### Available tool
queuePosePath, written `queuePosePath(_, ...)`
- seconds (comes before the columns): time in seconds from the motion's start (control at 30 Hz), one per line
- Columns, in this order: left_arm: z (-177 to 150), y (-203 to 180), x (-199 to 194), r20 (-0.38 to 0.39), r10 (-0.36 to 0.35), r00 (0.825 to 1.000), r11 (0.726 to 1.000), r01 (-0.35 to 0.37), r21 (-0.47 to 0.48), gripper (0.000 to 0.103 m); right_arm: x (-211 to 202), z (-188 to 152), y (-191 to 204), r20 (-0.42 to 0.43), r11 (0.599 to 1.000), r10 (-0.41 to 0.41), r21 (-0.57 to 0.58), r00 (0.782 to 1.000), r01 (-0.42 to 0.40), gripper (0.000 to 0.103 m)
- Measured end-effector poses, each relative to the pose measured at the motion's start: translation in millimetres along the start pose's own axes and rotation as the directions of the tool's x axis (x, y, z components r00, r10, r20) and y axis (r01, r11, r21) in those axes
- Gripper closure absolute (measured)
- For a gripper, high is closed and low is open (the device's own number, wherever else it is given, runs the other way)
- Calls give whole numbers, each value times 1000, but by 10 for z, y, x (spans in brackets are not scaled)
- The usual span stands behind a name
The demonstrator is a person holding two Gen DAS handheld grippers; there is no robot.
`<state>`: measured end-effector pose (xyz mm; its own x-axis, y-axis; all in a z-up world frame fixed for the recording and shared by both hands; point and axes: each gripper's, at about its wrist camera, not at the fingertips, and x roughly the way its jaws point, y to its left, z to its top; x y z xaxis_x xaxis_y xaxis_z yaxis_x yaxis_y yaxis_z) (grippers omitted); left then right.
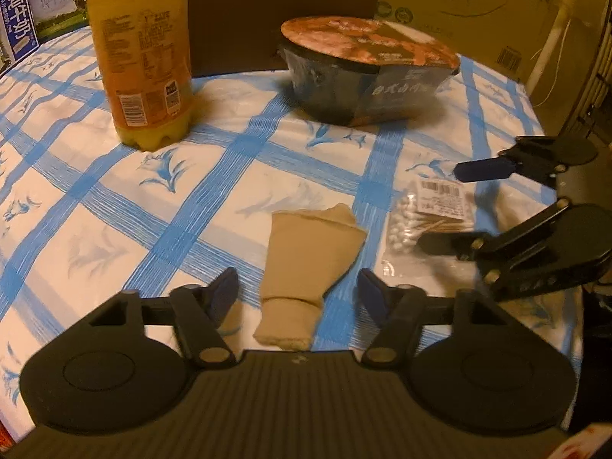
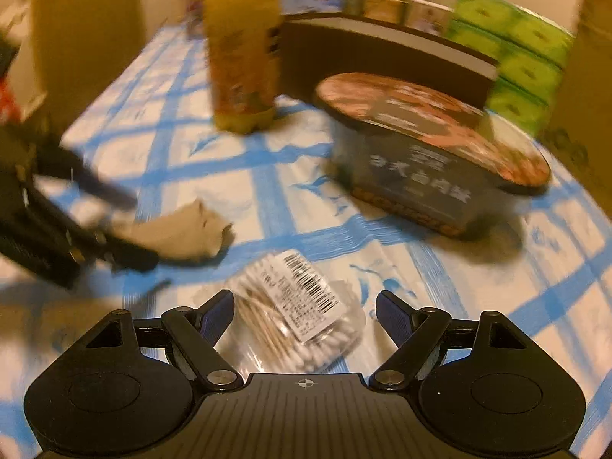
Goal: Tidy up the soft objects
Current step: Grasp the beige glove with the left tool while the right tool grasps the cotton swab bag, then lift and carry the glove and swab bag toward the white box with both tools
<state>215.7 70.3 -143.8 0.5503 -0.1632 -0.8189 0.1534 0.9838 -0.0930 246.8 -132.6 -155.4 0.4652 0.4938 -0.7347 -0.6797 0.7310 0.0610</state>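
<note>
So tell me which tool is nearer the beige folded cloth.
Left. The left tool straddles the beige folded cloth, fingers open either side. The right tool sits off to its right, over the cotton swab pack.

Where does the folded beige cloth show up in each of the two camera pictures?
Left wrist view: the folded beige cloth lies low in the centre, between the open left gripper fingers.
Right wrist view: it lies at mid-left, blurred, beside the left gripper.
Shared landmark: the clear bag of cotton swabs, lying next to the cloth on its right in both.
</note>
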Motion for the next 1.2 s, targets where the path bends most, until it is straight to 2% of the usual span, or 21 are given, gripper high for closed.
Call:
queuePosePath(0.07, 15, 27, 73, -13, 3, 1000, 1000, -3, -5, 53, -17, 7, -58, 13, 997, 5, 83, 1000, -6, 22)
queuePosePath(0.1, 17, 52, 114, -23, 5, 1000, 1000, -5, -12, 54, -31, 13, -78, 20, 994, 6, 106, 1000, -8, 22)
queuePosePath(0.17, 20, 83, 139, -17, 2, 1000, 1000, -3, -18, 63, -61, 25, -101, 31, 991, 10, 133, 999, -15, 22)
queuePosePath(0.23, 20, 100, 129, -7, 0, 1000, 1000, 0, -10, 80, -87, 40, -103, 36, 991, 23, 131, 999, -27, 22)
queuePosePath(0.3, 16, 134, 124, 1, -2, 1000, 1000, 2, -9, 90, -99, 67, -84, 34, 994, 33, 99, 999, -36, 22)
queuePosePath(0.53, -33, 275, 46, 10, 46, 999, 998, -46, -51, 91, 17, 75, 78, -31, 993, 70, -92, 997, -72, 21)
queuePosePath(0.63, -52, 325, 23, 5, 49, 999, 996, -49, -68, 91, 103, 33, 169, -68, 979, 46, -193, 997, -59, 19)
queuePosePath(0.73, -55, 340, 17, 2, 50, 999, 996, -49, -74, 91, 151, -2, 212, -80, 971, 27, -237, 996, -45, 19)
queuePosePath(0.9, -44, 333, 27, -1, 53, 999, 995, -53, -79, 91, 221, 16, 161, -82, 984, 27, -173, 996, -41, 23)
queuePosePath(0.97, -45, 334, 28, -2, 52, 999, 995, -52, -82, 91, 229, 45, 99, -77, 993, 39, -105, 996, -47, 41)
queuePosePath(1.03, -47, 338, 26, -3, 51, 999, 995, -52, -84, 91, 228, 74, 41, -70, 998, 33, -47, 997, -36, 49)
queuePosePath(1.2, -43, 343, 28, -4, 52, 999, 995, -52, -89, 91, 204, 101, 16, -58, 1000, 7, 7, 998, -6, 58)
